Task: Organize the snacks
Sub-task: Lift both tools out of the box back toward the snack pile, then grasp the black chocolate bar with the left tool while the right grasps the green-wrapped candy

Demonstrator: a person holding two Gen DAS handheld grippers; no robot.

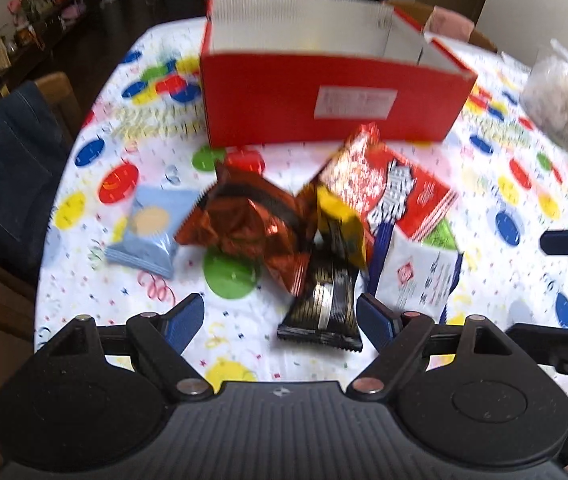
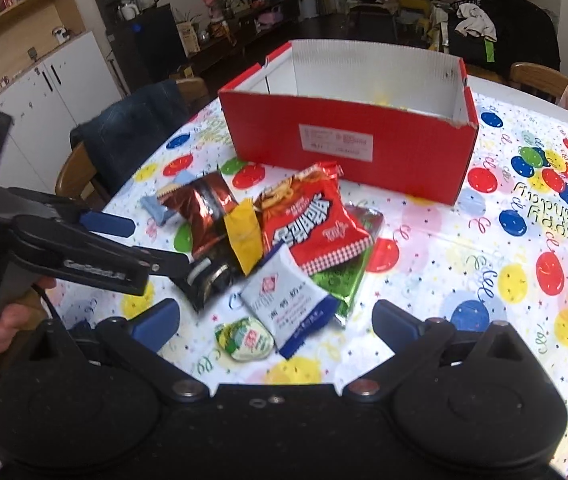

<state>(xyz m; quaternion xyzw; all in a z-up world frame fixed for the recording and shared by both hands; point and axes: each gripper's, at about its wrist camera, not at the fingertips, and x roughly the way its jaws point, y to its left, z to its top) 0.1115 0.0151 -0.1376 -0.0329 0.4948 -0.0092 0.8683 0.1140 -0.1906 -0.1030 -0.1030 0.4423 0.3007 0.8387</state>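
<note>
A pile of snack packets lies on the balloon-print tablecloth in front of an open red box [image 1: 324, 96] [image 2: 344, 140]. The pile holds a black striped packet [image 1: 326, 304] [image 2: 209, 280], a copper foil bag [image 1: 243, 224] [image 2: 203, 208], a yellow packet [image 1: 342, 224] [image 2: 243, 236], a red noodle bag [image 1: 396, 196] [image 2: 312, 228], a white-and-blue sachet [image 1: 416, 276] [image 2: 288, 300], a green foil packet [image 2: 344, 280], a light blue biscuit packet [image 1: 147, 232] and a small round green-white snack [image 2: 245, 338]. My left gripper [image 1: 279, 316] is open just before the black packet. My right gripper [image 2: 275, 324] is open above the sachet.
A clear bag of white food [image 1: 564, 96] sits at the table's right. A chair with a denim jacket [image 1: 7, 172] [image 2: 131, 120] stands at the left edge. Another wooden chair [image 2: 540, 76] stands behind the table. The left gripper [image 2: 115, 240] shows in the right wrist view.
</note>
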